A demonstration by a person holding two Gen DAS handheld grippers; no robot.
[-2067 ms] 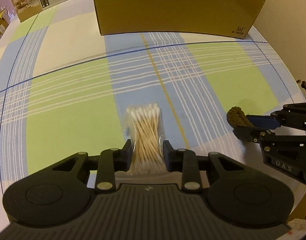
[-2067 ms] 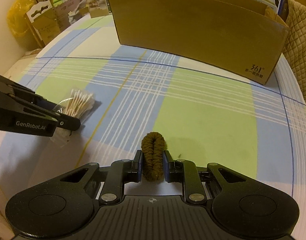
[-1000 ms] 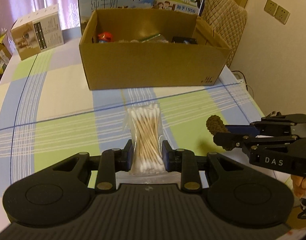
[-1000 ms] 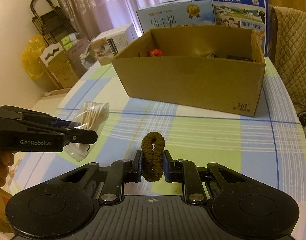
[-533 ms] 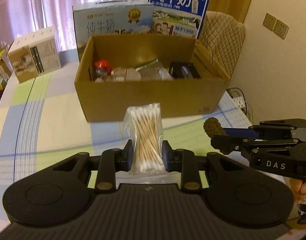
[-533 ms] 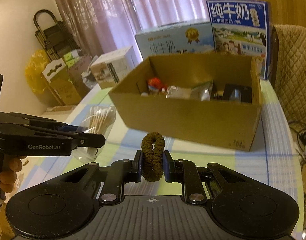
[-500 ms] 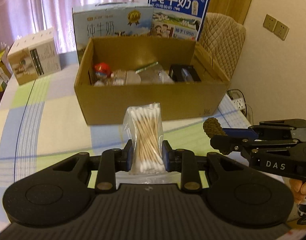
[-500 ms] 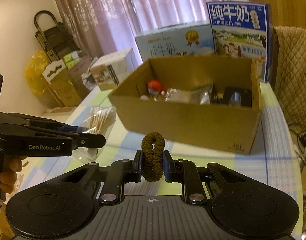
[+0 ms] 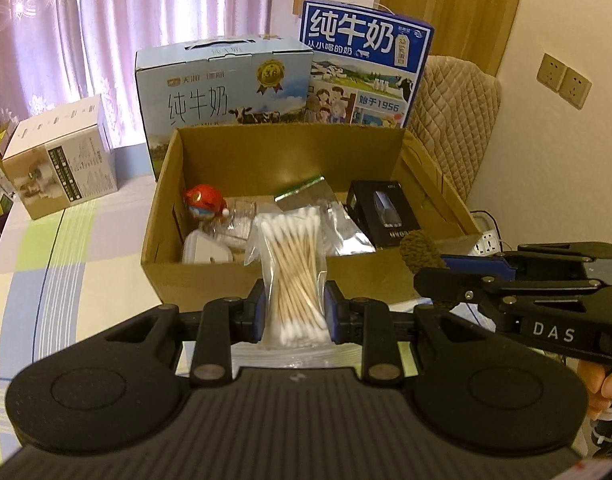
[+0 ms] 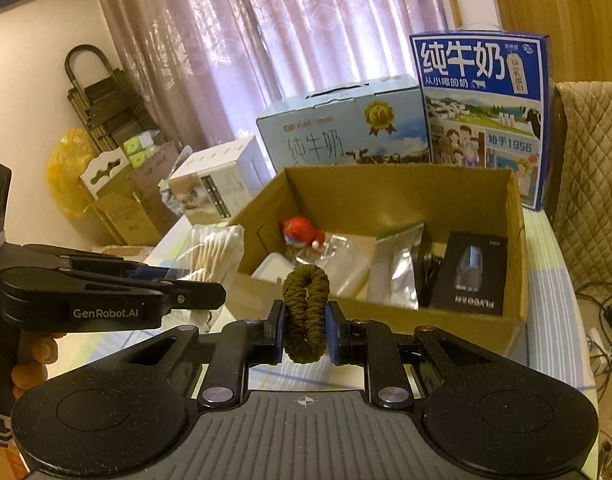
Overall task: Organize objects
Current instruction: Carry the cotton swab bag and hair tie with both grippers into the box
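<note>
My left gripper [image 9: 293, 312] is shut on a clear bag of cotton swabs [image 9: 291, 268], held up in the air just before the near wall of an open cardboard box [image 9: 209, 276]. My right gripper [image 10: 306, 330] is shut on a brown braided hair tie [image 10: 306, 314], raised in front of the same cardboard box [image 10: 466, 326]. Each gripper shows in the other's view: the right gripper [image 9: 430, 276] with the hair tie [image 9: 420, 250] at the right, the left gripper [image 10: 209, 290] with the swab bag [image 10: 213, 250] at the left.
Inside the box lie a red toy [image 9: 203, 200], a white case [image 9: 205, 252], a silver pouch [image 10: 400, 272] and a black box [image 10: 472, 278]. Two blue milk cartons [image 9: 225, 92] [image 9: 366, 64] stand behind it, a white carton [image 9: 57, 160] at the left, a quilted chair [image 9: 454, 120] at the right.
Both grippers have risen and come closer to the cardboard box with their loads. More of the box's inside now shows, and the table's cloth has dropped out of the middle of both views.
</note>
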